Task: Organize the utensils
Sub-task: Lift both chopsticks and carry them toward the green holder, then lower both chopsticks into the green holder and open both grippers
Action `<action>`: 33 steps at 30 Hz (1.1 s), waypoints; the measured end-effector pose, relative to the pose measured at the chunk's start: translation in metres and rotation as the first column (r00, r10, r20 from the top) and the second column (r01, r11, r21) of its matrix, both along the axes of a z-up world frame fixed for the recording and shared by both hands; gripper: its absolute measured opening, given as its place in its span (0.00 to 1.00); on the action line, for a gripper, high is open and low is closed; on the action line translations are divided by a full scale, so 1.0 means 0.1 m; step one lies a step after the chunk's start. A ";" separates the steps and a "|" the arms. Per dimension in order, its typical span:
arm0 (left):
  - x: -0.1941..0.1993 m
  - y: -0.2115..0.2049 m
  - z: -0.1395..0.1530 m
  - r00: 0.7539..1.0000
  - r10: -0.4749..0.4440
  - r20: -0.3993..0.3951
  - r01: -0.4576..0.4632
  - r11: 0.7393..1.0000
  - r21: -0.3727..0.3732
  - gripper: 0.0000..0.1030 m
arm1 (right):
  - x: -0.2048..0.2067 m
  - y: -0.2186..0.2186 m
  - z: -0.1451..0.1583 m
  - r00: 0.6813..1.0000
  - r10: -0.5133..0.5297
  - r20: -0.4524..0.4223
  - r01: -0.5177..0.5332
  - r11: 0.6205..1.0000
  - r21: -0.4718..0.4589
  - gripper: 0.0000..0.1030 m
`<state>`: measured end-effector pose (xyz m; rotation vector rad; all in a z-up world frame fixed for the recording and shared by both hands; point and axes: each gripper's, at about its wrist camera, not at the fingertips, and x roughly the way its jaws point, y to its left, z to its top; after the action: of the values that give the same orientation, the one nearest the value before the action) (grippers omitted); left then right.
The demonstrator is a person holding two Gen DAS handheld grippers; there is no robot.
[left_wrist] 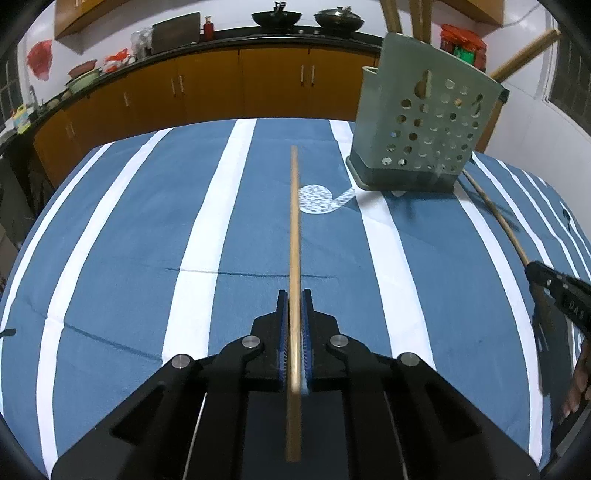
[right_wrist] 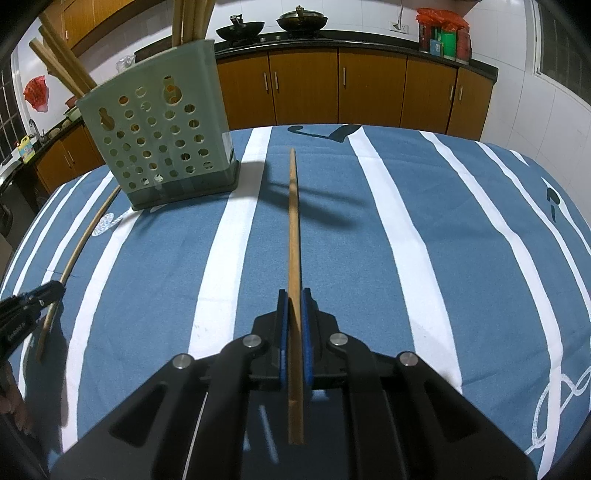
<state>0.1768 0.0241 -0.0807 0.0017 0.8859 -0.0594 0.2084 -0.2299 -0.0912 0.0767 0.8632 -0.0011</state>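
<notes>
My left gripper [left_wrist: 294, 295] is shut on a wooden chopstick [left_wrist: 294, 221] that points forward above the striped cloth. My right gripper [right_wrist: 294, 295] is shut on another wooden chopstick [right_wrist: 293, 221], also pointing forward. A green perforated utensil holder [left_wrist: 424, 129] stands at the far right in the left wrist view and at the far left in the right wrist view [right_wrist: 162, 136]; several chopsticks stick out of its top. Each gripper shows in the other's view: the right one [left_wrist: 554, 291] with its chopstick [left_wrist: 495, 218], the left one [right_wrist: 29, 306] with its chopstick [right_wrist: 74, 258].
The table carries a blue cloth with white stripes [left_wrist: 147, 240]. Behind it runs a kitchen counter with orange cabinets [left_wrist: 221, 88], two woks [left_wrist: 277, 16] and jars. A white tiled wall [right_wrist: 535, 122] stands to the right.
</notes>
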 end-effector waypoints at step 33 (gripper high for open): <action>-0.20 -0.13 2.12 0.877 -0.055 0.478 0.144 0.978 -0.151 0.07 | -0.43 -0.18 2.33 0.827 0.030 0.562 -0.126 0.983 0.133 0.08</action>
<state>0.1569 0.0112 0.1309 -0.1064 0.3861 -0.2286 0.1652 -0.2478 0.1421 0.1872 0.2718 0.1646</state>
